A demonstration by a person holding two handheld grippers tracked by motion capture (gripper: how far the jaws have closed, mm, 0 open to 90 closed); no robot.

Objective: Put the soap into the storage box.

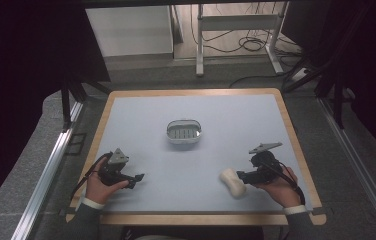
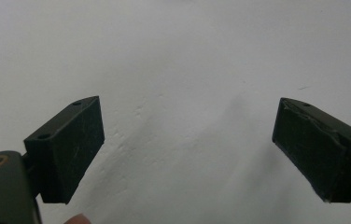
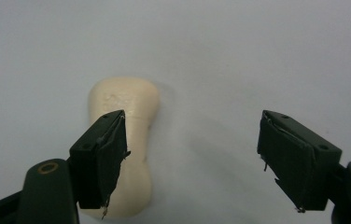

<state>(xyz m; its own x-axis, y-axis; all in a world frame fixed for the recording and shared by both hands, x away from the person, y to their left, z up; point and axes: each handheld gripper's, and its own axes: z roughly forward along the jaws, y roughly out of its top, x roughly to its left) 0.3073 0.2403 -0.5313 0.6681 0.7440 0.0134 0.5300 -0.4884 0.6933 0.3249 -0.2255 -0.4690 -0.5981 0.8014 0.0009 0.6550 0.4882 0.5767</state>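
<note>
While both tongs gape | soap bar [image 3: 123,154] beside right tongs [image 3: 192,161] | dish [image 1: 183,131] well apart

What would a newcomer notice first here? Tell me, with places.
The cream soap bar lies near the table's front right, just beside the right gripper, whose jaws stand open with the bar partly behind one of them. A small white dish sits alone mid-table. At front left, the left gripper hangs open over the bare grey mat.
</note>
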